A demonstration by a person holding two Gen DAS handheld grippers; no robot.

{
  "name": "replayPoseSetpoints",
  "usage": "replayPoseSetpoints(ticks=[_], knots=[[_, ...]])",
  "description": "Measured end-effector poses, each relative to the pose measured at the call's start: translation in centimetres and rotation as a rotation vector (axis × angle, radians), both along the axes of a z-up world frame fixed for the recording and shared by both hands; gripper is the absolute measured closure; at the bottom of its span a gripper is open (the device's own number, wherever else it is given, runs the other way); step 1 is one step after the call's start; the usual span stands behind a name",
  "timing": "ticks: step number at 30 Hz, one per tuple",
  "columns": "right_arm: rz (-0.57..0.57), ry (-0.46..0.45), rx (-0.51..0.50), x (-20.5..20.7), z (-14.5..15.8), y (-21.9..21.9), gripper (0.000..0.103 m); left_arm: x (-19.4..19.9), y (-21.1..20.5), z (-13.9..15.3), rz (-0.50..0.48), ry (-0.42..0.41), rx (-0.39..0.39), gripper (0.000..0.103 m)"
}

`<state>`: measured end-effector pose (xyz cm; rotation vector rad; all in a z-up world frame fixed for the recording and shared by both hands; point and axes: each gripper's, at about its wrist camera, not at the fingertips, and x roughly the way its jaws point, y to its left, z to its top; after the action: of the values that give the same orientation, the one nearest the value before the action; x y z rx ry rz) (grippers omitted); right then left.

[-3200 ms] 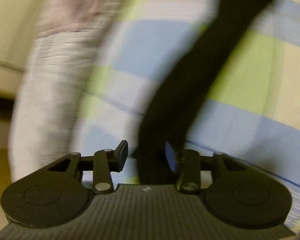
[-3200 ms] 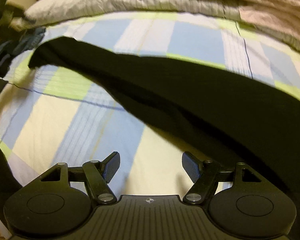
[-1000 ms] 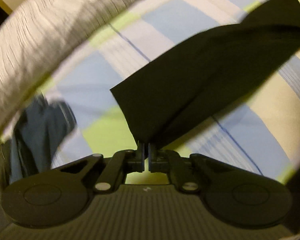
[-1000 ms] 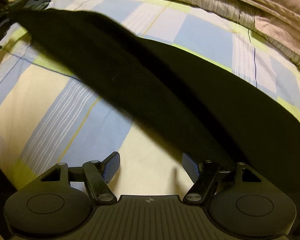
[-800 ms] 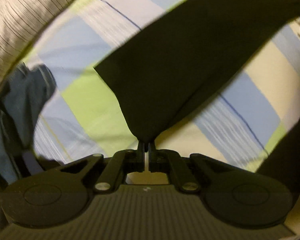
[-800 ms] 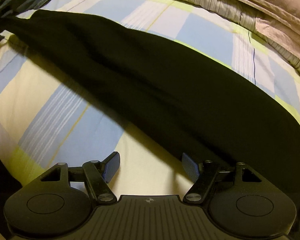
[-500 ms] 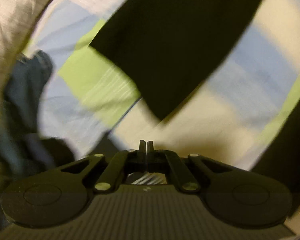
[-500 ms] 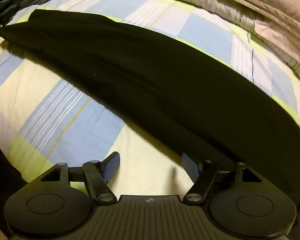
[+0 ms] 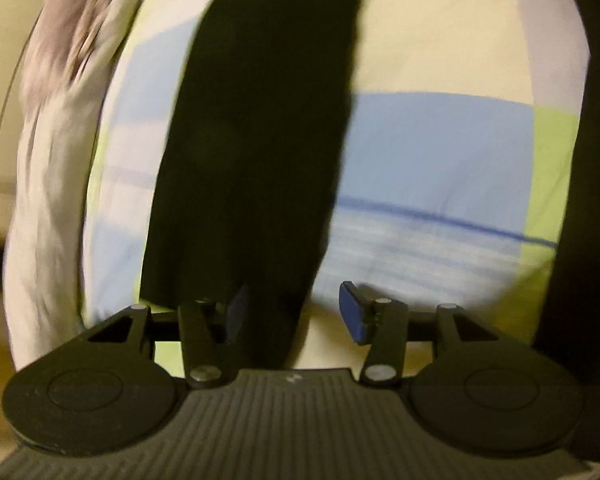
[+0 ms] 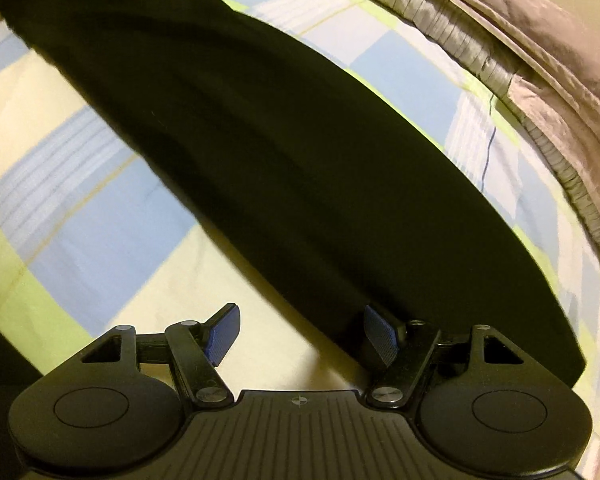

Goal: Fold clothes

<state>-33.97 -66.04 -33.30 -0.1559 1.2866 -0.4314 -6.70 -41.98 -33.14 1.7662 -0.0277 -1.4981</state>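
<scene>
- Black cloth, a long folded garment (image 10: pixel 284 168), is laid flat in a band across the checked bedsheet (image 10: pixel 72 216), running from the far left corner of the right wrist view down to its near right edge.
- Such a long narrow lie suggests that the garment has been halved lengthwise and smoothed out so that a crosswise fold can be made next; this is a judgement, not something seen.
- A grey-and-pink quilt (image 10: pixel 548 64) is bunched along the far edge of the bed, apparently pushed aside to keep room for folding.
- The left gripper (image 9: pixel 290 310) is pointed steeply down at the bed, and its jaws are opening; a narrow end of the garment (image 9: pixel 256 140) is seen between them, against the left pad, but it is not pinched.
- The left view is blurred, so whether the cloth touches the left pad cannot be told for certain.
- The right gripper (image 10: pixel 300 334) is held low over the near edge of the garment, also tilted steeply down, with its jaws spread wide and nothing gripped.
- Its right pad is placed at the cloth's near edge while the left pad is over bare sheet, as if lined up to take that edge.
</scene>
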Motion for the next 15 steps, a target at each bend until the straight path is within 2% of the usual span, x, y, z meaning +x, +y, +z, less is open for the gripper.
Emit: replayPoseSetpoints(ticks=[2, 3, 4, 5, 6, 7, 8, 9, 10, 11, 12, 13, 15], knots=[[0.043, 0.046, -0.044, -0.5, -0.5, -0.1, 0.031, -0.2, -0.5, -1.7, -0.044, -0.06, -0.005, 0.059], [0.062, 0.072, -0.065, -0.8, -0.8, -0.2, 0.031, 0.0, -0.8, -2.3, -0.041, -0.085, -0.019, 0.059], [0.072, 0.09, -0.085, -1.2, -1.0, -0.3, 0.032, 0.4, -1.2, -2.7, -0.021, -0.107, -0.035, 0.065], [0.081, 0.107, -0.103, -1.6, -1.3, -0.5, 0.032, 0.9, -1.6, -3.1, -0.001, -0.128, -0.05, 0.084], [0.09, 0.114, -0.118, -2.0, -1.5, -0.7, 0.032, 1.2, -2.0, -3.5, 0.033, -0.151, -0.045, 0.094], [0.1, 0.121, -0.132, -2.4, -1.8, -0.9, 0.032, 1.3, -2.1, -3.6, 0.039, -0.157, -0.035, 0.101], [0.111, 0.129, -0.146, -2.8, -2.1, -1.0, 0.035, 1.5, -2.2, -3.7, 0.046, -0.162, -0.025, 0.102], [0.133, 0.139, -0.16, -3.0, -2.4, -0.9, 0.053, 1.4, -2.1, -3.6, 0.04, -0.167, -0.025, 0.102], [0.151, 0.148, -0.171, -3.3, -2.6, -0.8, 0.076, 1.4, -2.1, -3.2, 0.039, -0.162, -0.022, 0.102], [0.154, 0.153, -0.176, -3.4, -2.5, -0.8, 0.09, 1.5, -1.9, -2.6, 0.045, -0.156, -0.03, 0.102], [0.156, 0.158, -0.181, -3.6, -2.4, -0.7, 0.098, 1.5, -1.8, -2.0, 0.051, -0.15, -0.037, 0.102], [0.159, 0.162, -0.185, -3.8, -2.3, -0.6, 0.099, 1.6, -1.7, -1.4, 0.058, -0.144, -0.044, 0.102], [0.16, 0.156, -0.175, -4.1, -2.2, -0.3, 0.1, 1.6, -1.5, -1.6, 0.079, -0.149, -0.004, 0.102]])
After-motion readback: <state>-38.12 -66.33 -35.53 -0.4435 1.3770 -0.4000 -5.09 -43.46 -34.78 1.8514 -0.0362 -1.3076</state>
